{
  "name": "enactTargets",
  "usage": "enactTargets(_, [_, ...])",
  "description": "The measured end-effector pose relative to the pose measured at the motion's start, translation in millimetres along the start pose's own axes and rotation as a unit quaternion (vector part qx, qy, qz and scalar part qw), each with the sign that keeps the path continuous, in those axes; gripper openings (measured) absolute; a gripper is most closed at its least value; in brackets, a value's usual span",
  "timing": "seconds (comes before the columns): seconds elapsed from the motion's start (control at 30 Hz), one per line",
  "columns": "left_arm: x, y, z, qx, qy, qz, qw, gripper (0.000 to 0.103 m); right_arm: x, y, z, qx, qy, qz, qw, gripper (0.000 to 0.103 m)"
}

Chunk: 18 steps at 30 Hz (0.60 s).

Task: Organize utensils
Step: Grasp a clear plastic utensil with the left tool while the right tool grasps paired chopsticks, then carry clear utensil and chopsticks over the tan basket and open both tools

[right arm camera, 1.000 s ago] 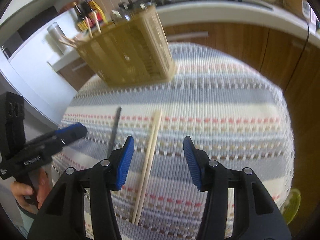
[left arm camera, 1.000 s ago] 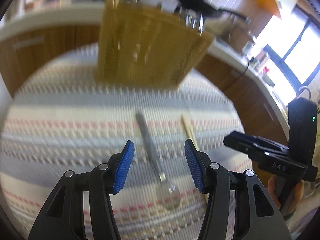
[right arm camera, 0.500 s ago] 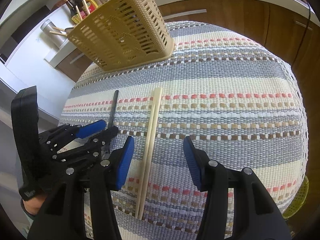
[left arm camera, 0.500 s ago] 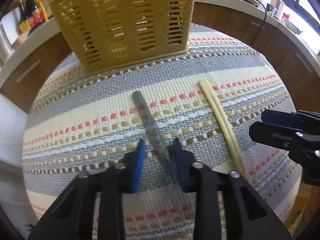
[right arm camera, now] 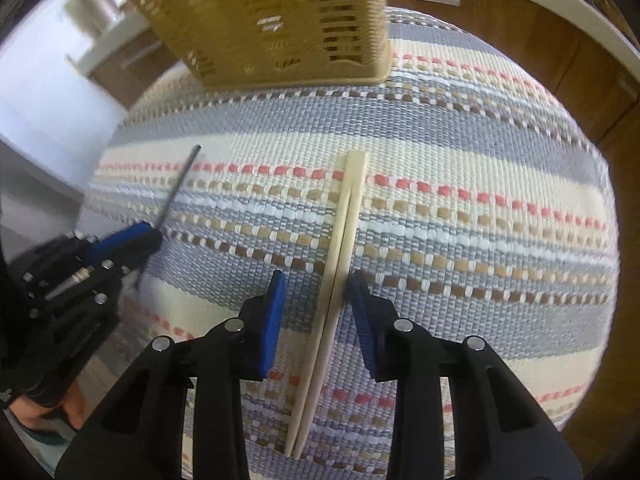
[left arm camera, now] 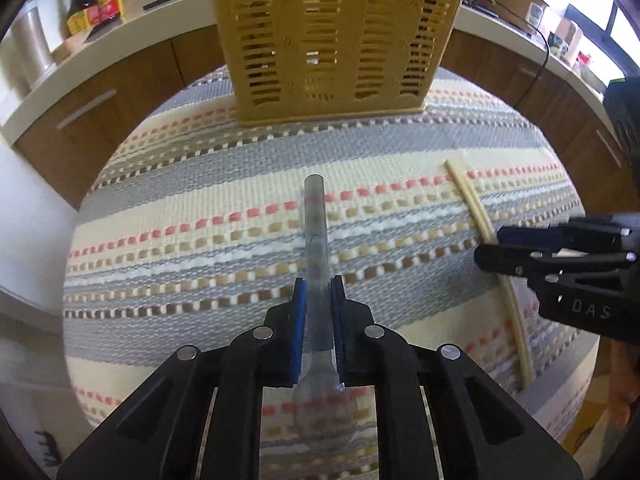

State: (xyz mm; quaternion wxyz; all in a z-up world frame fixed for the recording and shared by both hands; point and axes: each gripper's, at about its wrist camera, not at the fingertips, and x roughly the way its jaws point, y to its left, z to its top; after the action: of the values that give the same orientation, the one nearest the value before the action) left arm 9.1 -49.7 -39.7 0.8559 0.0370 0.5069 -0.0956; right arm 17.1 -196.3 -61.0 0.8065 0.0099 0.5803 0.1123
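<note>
Left wrist view: My left gripper [left arm camera: 319, 300] points steeply down at the striped cloth [left arm camera: 180, 208]. Its jaws are closing, and the blue pads already pinch the handle of the spoon [left arm camera: 318, 264] just above the bowl. I judge this low grip keeps the heavy bowl close to the pads, so the long handle projects forward, toward the far side. The spoon lies along my line of sight, handle end pointing at the yellow basket [left arm camera: 336, 40], which stands upright at the far edge of the cloth. That alignment suits a lift and a drop into the basket. My right gripper shows at the right, over the chopsticks.

Right wrist view: My right gripper [right arm camera: 318, 304] straddles the pair of chopsticks [right arm camera: 344, 232]. Its jaws are closing with the chopsticks between them. The right pad lies against the pair or very near it; the left pad stands clear, so no pinch exists yet. The chopsticks lie touching side by side, square ends far, toward the basket, so I judge one squeeze takes both. The spoon handle shows at the left, in the left gripper.
</note>
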Motion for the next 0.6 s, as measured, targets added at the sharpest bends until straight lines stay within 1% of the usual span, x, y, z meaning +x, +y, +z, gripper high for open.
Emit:
enactTargets(0.07, [1, 1, -1, 0.009, 0.014, -0.004, 0.9999, 0.011, 3, 7, 4, -0.02, 0.014, -0.026, 0.999, 0.021])
enactTargets(0.1, [3, -3, 5, 0.013, 0.018, -0.005, 0.9997, 0.011, 4, 9, 4, -0.032, 0.02, -0.041, 0.998, 0.014])
enactTargets(0.13, [8, -8, 6, 0.019, 0.021, -0.003, 0.9996, 0.013, 4, 10, 4, -0.038, 0.024, -0.048, 0.998, 0.013])
enactTargets(0.17, [9, -10, 7, 0.025, 0.023, -0.002, 0.9994, 0.013, 5, 10, 5, -0.042, 0.029, -0.047, 0.998, 0.013])
enactTargets(0.23, [12, -15, 9, 0.032, 0.031, -0.013, 0.9989, 0.023, 6, 8, 7, -0.042, 0.037, -0.042, 0.998, 0.012])
enactTargets(0.27, [12, -15, 10, 0.035, 0.034, -0.016, 0.9987, 0.024, 6, 7, 8, -0.039, 0.041, -0.037, 0.998, 0.012])
enactTargets(0.3, [13, -17, 12, 0.042, 0.036, -0.014, 0.9984, 0.024, 6, 8, 10, -0.038, 0.043, -0.035, 0.998, 0.011])
enactTargets(0.33, [15, -20, 14, 0.053, 0.038, -0.005, 0.9979, 0.018, 6, 6, 9, -0.038, 0.043, -0.031, 0.998, 0.01])
enactTargets(0.37, [15, -22, 14, 0.061, 0.038, 0.007, 0.9974, 0.011, 6, 5, 8, -0.038, 0.043, -0.028, 0.998, 0.01])
enactTargets(0.43, [16, -27, 16, 0.064, 0.035, 0.01, 0.9973, 0.01, 0, 1, 4, -0.038, 0.035, -0.011, 0.999, 0.01])
enactTargets(0.5, [13, -24, 17, 0.049, 0.024, 0.005, 0.9985, 0.01, -8, -1, -3, -0.039, 0.019, 0.004, 0.999, 0.01])
enactTargets(0.53, [9, -21, 16, 0.04, 0.011, -0.005, 0.9991, 0.01, -15, -2, -4, -0.041, 0.006, 0.015, 0.999, 0.01])
enactTargets(0.6, [-7, -13, 17, 0.02, -0.017, -0.038, 0.999, 0.01, -28, -4, -8, -0.046, -0.017, 0.03, 0.998, 0.01])
